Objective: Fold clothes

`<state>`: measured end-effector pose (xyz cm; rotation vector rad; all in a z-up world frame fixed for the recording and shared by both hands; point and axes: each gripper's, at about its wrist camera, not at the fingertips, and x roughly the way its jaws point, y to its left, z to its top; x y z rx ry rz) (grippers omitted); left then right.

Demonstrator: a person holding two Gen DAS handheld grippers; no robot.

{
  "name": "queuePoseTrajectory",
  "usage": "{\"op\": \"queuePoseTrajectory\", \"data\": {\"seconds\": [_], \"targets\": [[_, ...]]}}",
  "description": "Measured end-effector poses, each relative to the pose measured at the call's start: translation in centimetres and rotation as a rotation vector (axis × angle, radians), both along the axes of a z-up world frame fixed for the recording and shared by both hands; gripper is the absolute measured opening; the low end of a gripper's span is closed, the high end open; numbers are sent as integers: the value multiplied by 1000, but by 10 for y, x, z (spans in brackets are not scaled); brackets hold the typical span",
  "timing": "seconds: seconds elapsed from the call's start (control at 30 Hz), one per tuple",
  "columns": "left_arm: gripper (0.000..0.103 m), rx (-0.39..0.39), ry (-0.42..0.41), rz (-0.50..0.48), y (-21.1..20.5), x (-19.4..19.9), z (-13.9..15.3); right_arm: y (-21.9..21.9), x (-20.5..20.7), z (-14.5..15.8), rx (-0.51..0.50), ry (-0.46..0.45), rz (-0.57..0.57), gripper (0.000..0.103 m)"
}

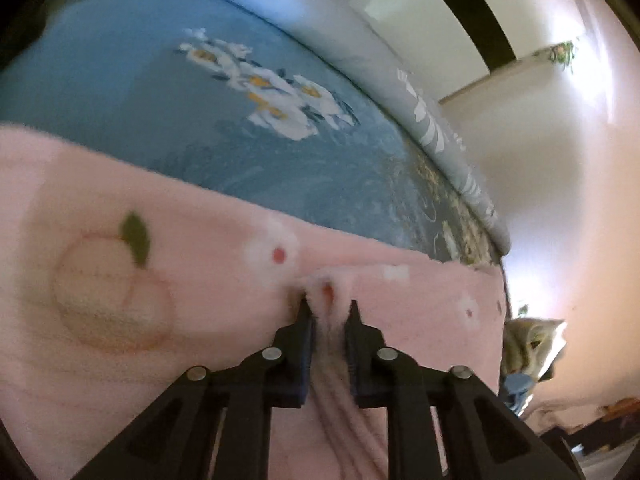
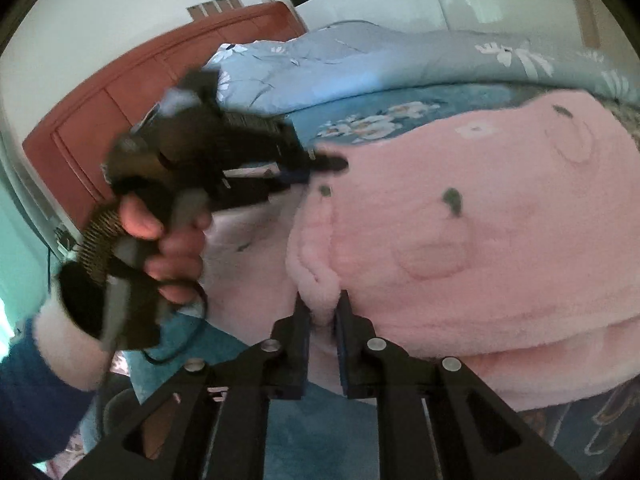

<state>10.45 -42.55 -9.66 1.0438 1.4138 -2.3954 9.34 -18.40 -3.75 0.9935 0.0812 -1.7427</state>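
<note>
A fluffy pink garment [image 1: 160, 280] with peach and flower prints lies spread on a blue floral bedsheet [image 1: 120, 80]. In the left wrist view my left gripper [image 1: 329, 307] is shut on a pinched fold at the garment's far edge. In the right wrist view the same pink garment [image 2: 460, 240] fills the middle and right. My right gripper [image 2: 322, 300] is shut on a thick rolled edge of it. The left gripper [image 2: 328, 164] shows there too, blurred, held by a hand [image 2: 176, 240], its tips at the garment's upper left edge.
A grey-blue floral quilt [image 2: 360, 60] is bunched along the far side of the bed. A red-brown headboard [image 2: 140, 92] stands at the left. White wall and wardrobe panels [image 1: 540, 160] rise beyond the bed's edge. A sleeve with a fluffy cuff [image 2: 60, 340] shows at lower left.
</note>
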Motion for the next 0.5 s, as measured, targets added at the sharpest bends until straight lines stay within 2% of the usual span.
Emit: {"op": "queuePoseTrajectory", "data": {"seconds": [0.1,0.17,0.23,0.27,0.33,0.43,0.5], "targets": [[20,-10,-1,-15,1,4,9,5,-1,3,-2,-1,4,17],[28,-34,-3,-32,4,10,21,8,0,11,-16,11,23,34],[40,-78,11,-29,8,28,37,15,2,19,-39,38,22,43],[43,-99,26,-24,10,39,44,19,3,22,-50,51,21,44],[57,-142,60,36,10,67,58,22,0,26,-59,65,-10,44],[59,-191,67,148,8,112,69,18,-3,26,-57,66,-44,44],[59,-234,44,230,4,143,72,9,-1,24,-44,66,-43,44]]}}
